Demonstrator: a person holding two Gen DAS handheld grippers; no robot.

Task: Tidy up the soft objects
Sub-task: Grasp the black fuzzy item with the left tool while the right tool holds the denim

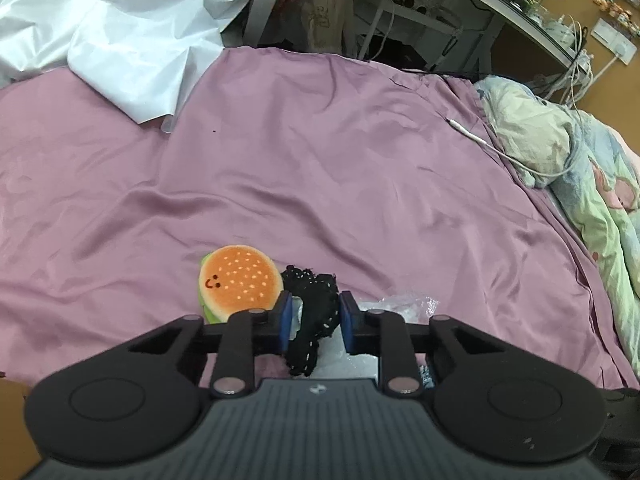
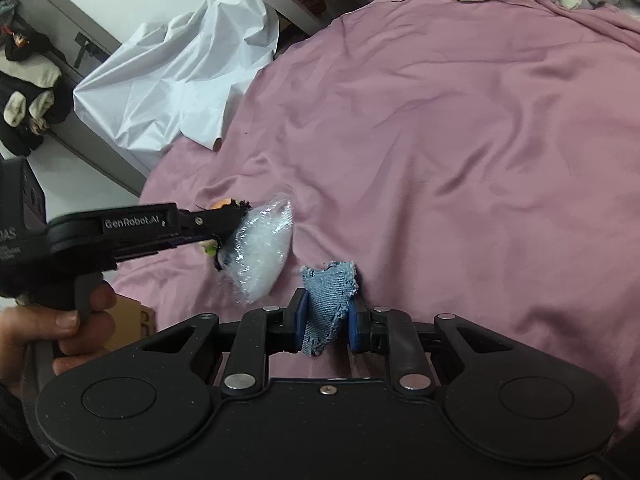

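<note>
Left tool (image 1: pixel 312 320) clamped on black lace cloth (image 1: pixel 310 308) and clear plastic bag (image 2: pixel 262 248) | right tool (image 2: pixel 326 320) clamped on denim scrap (image 2: pixel 330 300) | burger plush (image 1: pixel 238 280) on bed (image 1: pixel 360 168), just left of left tool, nearest it.

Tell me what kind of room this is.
Most likely a bedroom: a wide bed under a mauve sheet, a rumpled floral duvet along its edge, and a charging cable lying on the sheet. A cluttered desk stands beyond.
</note>
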